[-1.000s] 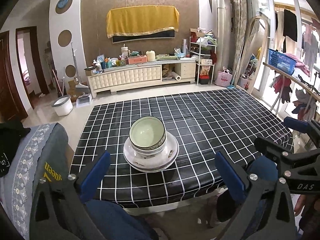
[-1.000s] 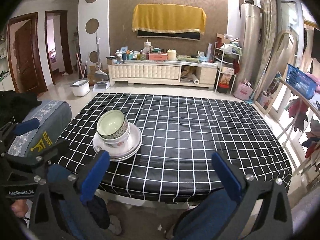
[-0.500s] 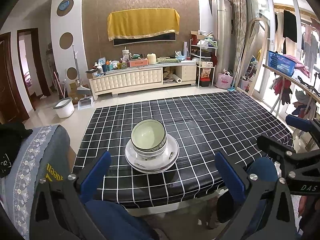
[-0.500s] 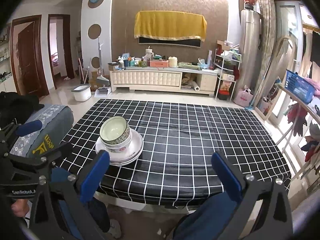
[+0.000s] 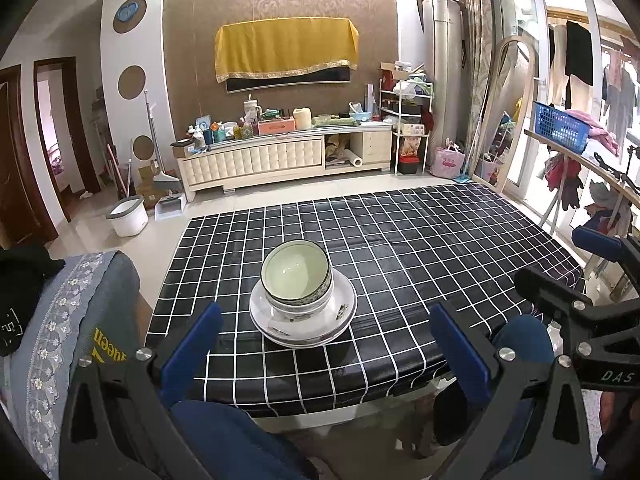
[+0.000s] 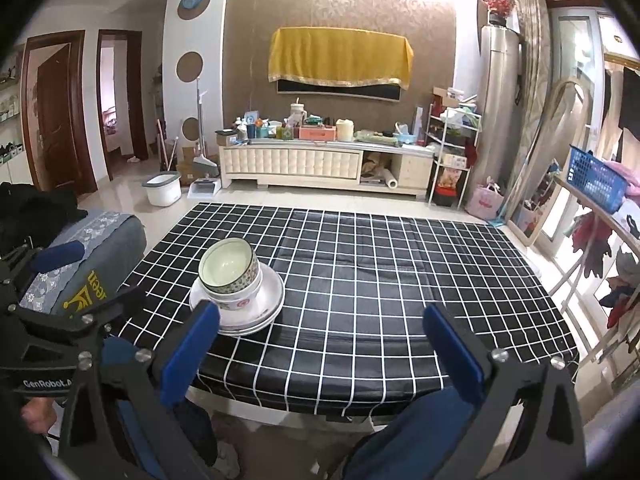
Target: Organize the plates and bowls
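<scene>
So there's a big table [image 5: 420, 240] with a black tablecloth gridded in white lines, taking up most of the room in front of the long cream TV cabinet [image 5: 280, 156]. A grey cushioned seat [image 5: 72, 320] with a lace strip sits just off the table's left edge.

On the near-left part of the table is the stack: white plates [image 5: 303, 312] lying flat, with bowls [image 5: 297, 276] nested upright on top, mouths facing up. The top bowl is pale green inside with a patterned band round the outside, and it leans a bit toward the left. Round stuff, so no real long axis, it's just a vertical pile.

The left gripper [image 5: 324, 344] hangs off the near table edge with its blue fingers [image 5: 192, 344] spread wide, nothing between them. From its camera the stack sits ahead, roughly centred in the gap but well beyond the tips.

The right gripper [image 6: 320, 340] is spread wide and empty too. From its view the stack is just past its left finger [image 6: 192, 344], which covers a bit of the plate rim, not in the middle of the gap.
</scene>
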Demonstrator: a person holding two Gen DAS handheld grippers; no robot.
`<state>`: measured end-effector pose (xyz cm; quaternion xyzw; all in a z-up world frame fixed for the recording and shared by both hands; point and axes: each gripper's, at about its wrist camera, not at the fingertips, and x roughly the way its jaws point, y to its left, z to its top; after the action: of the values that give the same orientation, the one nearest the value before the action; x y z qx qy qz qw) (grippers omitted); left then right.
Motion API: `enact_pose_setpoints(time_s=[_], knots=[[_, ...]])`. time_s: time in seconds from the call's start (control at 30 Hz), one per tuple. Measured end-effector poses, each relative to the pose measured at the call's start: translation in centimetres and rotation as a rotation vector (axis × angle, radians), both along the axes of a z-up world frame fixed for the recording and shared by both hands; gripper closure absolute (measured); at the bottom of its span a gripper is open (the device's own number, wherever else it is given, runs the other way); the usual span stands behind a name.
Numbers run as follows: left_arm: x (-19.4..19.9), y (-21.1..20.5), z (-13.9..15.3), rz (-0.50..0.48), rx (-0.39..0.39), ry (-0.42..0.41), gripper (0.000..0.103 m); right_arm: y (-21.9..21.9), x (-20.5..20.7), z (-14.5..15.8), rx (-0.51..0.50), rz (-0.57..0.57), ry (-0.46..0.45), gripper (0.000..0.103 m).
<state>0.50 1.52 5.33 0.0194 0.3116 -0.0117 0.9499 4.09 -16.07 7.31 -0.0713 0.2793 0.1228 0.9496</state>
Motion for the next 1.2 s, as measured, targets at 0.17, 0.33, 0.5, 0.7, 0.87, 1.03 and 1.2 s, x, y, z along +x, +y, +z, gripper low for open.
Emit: enact_pose_setpoints(time_s=[0.17,0.33,0.5,0.7,0.87,1.03,1.2], knots=[[0.03,-0.02,0.38,-0.002,-0.005,0.002,0.000,-0.04,0.02,0.06,0.004,-0.002,-0.006,0.000],[0.13,0.03,0.54,-0.001,-0.004,0.002,0.000,-0.03,0.03,0.02,0.004,-0.002,-0.005,0.000],[0.13,0.09,0.43,-0.002,-0.009,0.003,0.000,0.03,-0.02,0.08,0.005,-0.005,-0.008,0.000],[0.09,-0.04,0.28,0.006,-0.008,0.001,0.000,0.39,-0.05,0.09,-0.006,-0.012,-0.008,0.000],[0.09,-0.16,0.17,0.012,-0.004,0.003,0.000,0.45,-0.03,-0.05,-0.011,-0.016,-0.004,0.000],[-0.05,-0.66,0.03,0.017,0.013,-0.005,0.000,0.61,0.06,0.01,-0.026,-0.018,-0.002,0.000],[-0.08,-0.82,-0.07,0.018,-0.001,-0.005,0.000,0.71,0.18,0.08,-0.037,-0.016,-0.002,0.000]])
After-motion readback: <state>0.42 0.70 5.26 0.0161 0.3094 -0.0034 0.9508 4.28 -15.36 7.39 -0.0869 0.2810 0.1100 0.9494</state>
